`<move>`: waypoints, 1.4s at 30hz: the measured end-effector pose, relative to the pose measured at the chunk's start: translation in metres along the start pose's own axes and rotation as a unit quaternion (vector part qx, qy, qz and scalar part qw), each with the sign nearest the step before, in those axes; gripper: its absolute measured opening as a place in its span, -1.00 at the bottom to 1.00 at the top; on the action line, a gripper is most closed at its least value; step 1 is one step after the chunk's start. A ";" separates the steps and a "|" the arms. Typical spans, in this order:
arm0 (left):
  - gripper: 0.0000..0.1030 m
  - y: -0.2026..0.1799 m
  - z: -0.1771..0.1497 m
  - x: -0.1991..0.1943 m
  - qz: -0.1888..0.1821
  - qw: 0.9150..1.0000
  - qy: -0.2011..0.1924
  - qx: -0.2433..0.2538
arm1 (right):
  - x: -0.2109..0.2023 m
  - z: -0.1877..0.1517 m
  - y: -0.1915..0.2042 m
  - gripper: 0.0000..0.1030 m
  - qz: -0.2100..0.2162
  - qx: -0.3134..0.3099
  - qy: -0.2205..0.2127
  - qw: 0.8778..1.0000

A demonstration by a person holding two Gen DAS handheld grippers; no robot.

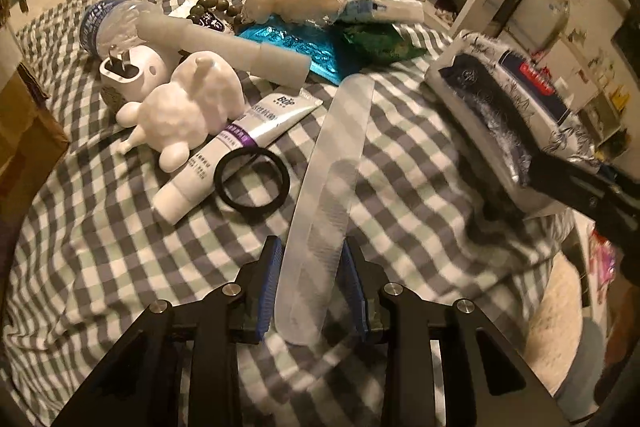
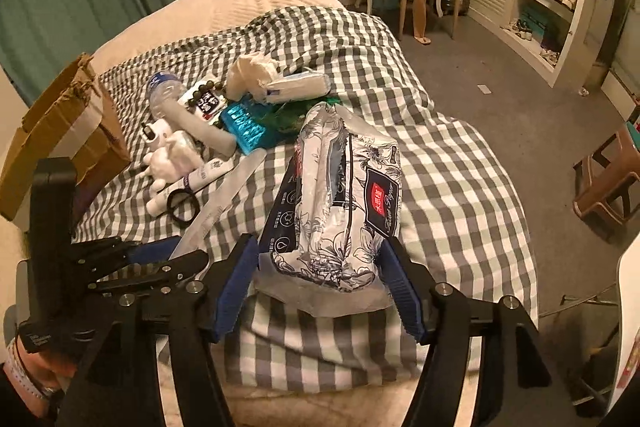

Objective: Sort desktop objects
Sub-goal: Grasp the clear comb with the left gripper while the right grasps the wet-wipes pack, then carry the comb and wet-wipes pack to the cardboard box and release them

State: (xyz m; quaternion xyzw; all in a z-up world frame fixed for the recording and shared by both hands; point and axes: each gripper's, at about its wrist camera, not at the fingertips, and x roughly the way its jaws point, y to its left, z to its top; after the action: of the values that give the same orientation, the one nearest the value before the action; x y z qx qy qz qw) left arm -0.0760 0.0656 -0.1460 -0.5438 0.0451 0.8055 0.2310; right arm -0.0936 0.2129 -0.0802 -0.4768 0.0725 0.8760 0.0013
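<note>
Left gripper [image 1: 310,291] jaws pinched on strip [image 1: 326,187], pile just beyond. Right gripper [image 2: 320,279] jaws clamped on tissue pack [image 2: 340,195]; bare bed [image 2: 452,163] rightward to edge.

Floral tissue pack [image 2: 340,195] raised above checked bed; translucent flat strip [image 1: 324,195] lying lengthwise beside clutter pile.

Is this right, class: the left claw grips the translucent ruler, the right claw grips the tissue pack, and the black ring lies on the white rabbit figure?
One detail is wrong. In the left wrist view the black ring lies on the white tube, not on the rabbit figure beside it. The rest holds: left claw grips the translucent ruler, right claw grips the tissue pack.
</note>
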 end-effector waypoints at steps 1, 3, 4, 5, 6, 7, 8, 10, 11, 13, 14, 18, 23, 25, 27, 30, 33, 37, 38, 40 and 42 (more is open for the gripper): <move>-0.36 0.002 0.001 0.001 -0.005 1.000 0.000 -0.003 | 0.003 0.002 0.001 0.26 -0.001 -0.002 0.000 1.000; -0.43 0.003 0.000 0.000 -0.011 1.000 -0.004 -0.003 | 0.010 0.007 0.003 0.26 -0.003 -0.004 0.004 1.000; -0.46 0.003 0.000 -0.001 -0.014 1.000 -0.006 0.001 | 0.013 0.008 0.003 0.26 -0.004 -0.004 0.006 1.000; -0.46 0.002 -0.001 -0.003 -0.013 1.000 -0.009 0.004 | 0.016 0.009 0.004 0.26 -0.003 -0.003 0.008 1.000; -0.47 0.001 -0.002 -0.004 -0.011 1.000 -0.010 0.007 | 0.020 0.010 0.004 0.26 -0.004 -0.002 0.011 1.000; -0.47 0.000 -0.003 -0.005 -0.009 1.000 -0.011 0.010 | 0.024 0.011 0.004 0.26 -0.005 -0.001 0.015 1.000; -0.47 0.000 -0.003 -0.006 -0.009 1.000 -0.013 0.011 | 0.027 0.011 0.004 0.24 -0.007 0.001 0.018 1.000; -0.48 0.002 -0.003 -0.008 -0.019 1.000 -0.017 0.009 | 0.028 0.009 0.005 -0.18 -0.013 -0.001 0.021 1.000; -0.48 0.003 -0.004 -0.011 -0.026 0.999 -0.019 0.008 | 0.027 0.008 0.006 -0.20 -0.013 -0.007 0.022 1.000; -0.48 0.004 -0.009 -0.019 -0.043 0.999 -0.023 0.004 | 0.023 0.007 0.007 -0.27 -0.008 -0.007 0.020 1.000; -0.49 0.005 -0.010 -0.023 -0.046 0.999 -0.027 0.002 | 0.020 0.007 0.007 -0.28 -0.004 -0.005 0.017 1.000; -0.50 0.011 -0.012 -0.039 -0.061 0.997 -0.046 -0.011 | 0.002 0.006 0.015 -0.29 0.003 -0.006 0.000 1.000; -0.87 0.008 -0.011 -0.062 -0.042 0.995 -0.093 -0.015 | -0.028 0.008 0.032 -0.29 0.012 -0.028 -0.021 0.999; -0.95 0.014 -0.009 -0.064 -0.049 0.994 -0.096 -0.029 | -0.040 0.009 0.040 -0.29 0.013 -0.039 -0.030 0.999; -0.95 0.018 -0.011 -0.064 -0.037 0.995 -0.092 -0.028 | -0.052 0.010 0.048 -0.29 0.013 -0.048 -0.039 0.998; -0.95 0.013 -0.021 -0.060 -0.029 0.996 -0.075 -0.023 | -0.062 0.009 0.054 -0.29 0.016 -0.052 -0.046 0.997; -0.95 0.013 -0.025 -0.055 -0.030 0.997 -0.068 -0.028 | -0.072 0.004 0.055 -0.29 0.021 -0.047 -0.052 0.997; -0.95 0.016 -0.022 -0.046 -0.023 0.997 -0.060 -0.031 | -0.074 -0.001 0.051 -0.29 0.025 -0.039 -0.049 0.998; -0.95 0.015 -0.022 -0.046 -0.021 0.997 -0.062 -0.030 | -0.074 -0.003 0.050 -0.29 0.024 -0.038 -0.046 0.998; -0.95 0.013 -0.022 -0.044 -0.025 0.998 -0.056 -0.025 | -0.074 -0.004 0.048 -0.29 0.025 -0.035 -0.047 0.998; -0.94 0.011 -0.022 -0.039 -0.030 0.998 -0.044 -0.025 | -0.072 -0.005 0.046 -0.28 0.029 -0.032 -0.044 0.998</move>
State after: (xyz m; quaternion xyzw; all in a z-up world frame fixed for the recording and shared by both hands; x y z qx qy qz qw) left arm -0.0504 0.0363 -0.1217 -0.5146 -0.0012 0.8223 0.2430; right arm -0.0533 0.1715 -0.0173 -0.4353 0.0578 0.8977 -0.0361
